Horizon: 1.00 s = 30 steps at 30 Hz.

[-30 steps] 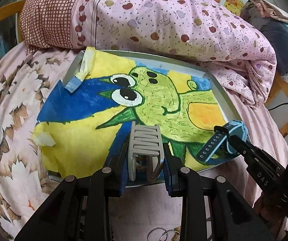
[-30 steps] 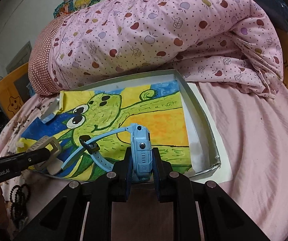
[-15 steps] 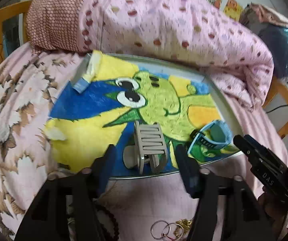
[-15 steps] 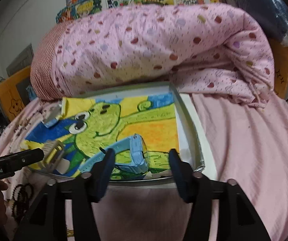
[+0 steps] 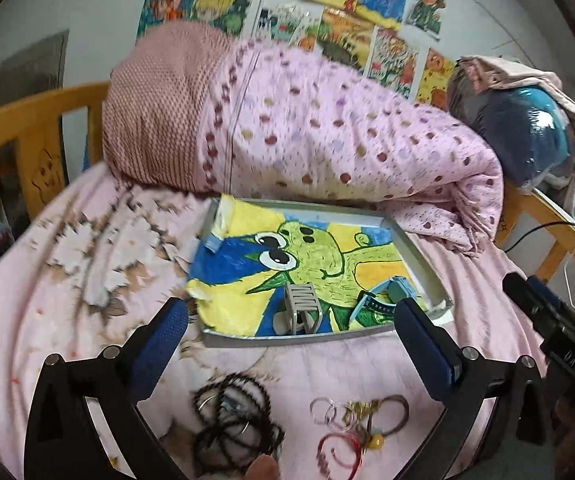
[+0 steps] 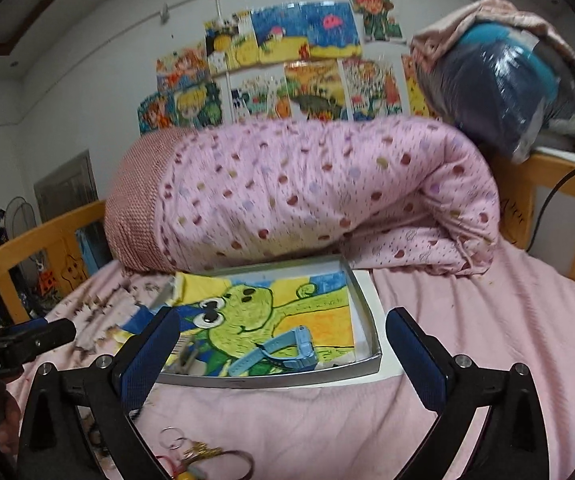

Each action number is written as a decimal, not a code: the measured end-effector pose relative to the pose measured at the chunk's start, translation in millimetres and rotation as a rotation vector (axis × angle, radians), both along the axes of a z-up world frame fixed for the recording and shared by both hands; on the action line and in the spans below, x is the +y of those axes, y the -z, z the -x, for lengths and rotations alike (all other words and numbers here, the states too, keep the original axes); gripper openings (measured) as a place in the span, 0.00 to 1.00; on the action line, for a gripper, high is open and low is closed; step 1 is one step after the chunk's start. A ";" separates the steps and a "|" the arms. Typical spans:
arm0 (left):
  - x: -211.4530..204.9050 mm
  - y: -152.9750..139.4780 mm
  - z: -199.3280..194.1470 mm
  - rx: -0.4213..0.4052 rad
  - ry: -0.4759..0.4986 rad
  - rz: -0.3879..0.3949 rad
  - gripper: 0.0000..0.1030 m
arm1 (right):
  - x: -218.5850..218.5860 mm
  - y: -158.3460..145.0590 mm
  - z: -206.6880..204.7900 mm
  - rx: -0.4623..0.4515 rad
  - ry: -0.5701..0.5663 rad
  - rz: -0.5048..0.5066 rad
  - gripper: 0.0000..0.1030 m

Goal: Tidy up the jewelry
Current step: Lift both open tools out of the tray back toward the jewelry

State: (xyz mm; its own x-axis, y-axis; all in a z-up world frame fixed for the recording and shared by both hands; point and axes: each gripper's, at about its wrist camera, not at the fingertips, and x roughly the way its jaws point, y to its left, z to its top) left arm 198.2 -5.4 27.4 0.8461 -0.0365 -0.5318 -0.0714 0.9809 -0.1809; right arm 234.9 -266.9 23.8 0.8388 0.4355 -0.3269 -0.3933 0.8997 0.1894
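Our left claw hangs spread wide with nothing between its blue pads, and our right claw is just as open and empty. Both hover above the pink bed sheet, short of the tray. Inside the tray, on the frog drawing that lines it, the grey hair clip stands near the front wall and the blue watch lies just beside it to the right, so both sorted pieces sit together in one place. Nearer to us on the sheet lie the pieces not yet sorted: a tangle of dark bead strings under the left claw, and a cluster of rings and hair ties toward the right. We judge the wide-open stance suits reaching down for one of these next.
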 end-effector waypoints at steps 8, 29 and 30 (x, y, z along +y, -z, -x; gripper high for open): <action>2.2 -17.7 62.6 -0.081 -0.006 -0.052 0.98 | 4.2 -21.1 69.3 -0.047 -0.032 0.035 1.00; 28.7 4.4 148.7 -0.074 -0.008 -0.083 0.98 | 30.7 1.3 127.0 0.057 -0.091 0.125 1.00; 29.9 7.2 149.2 -0.068 -0.010 -0.086 0.98 | 31.0 4.2 126.5 0.066 -0.093 0.124 1.00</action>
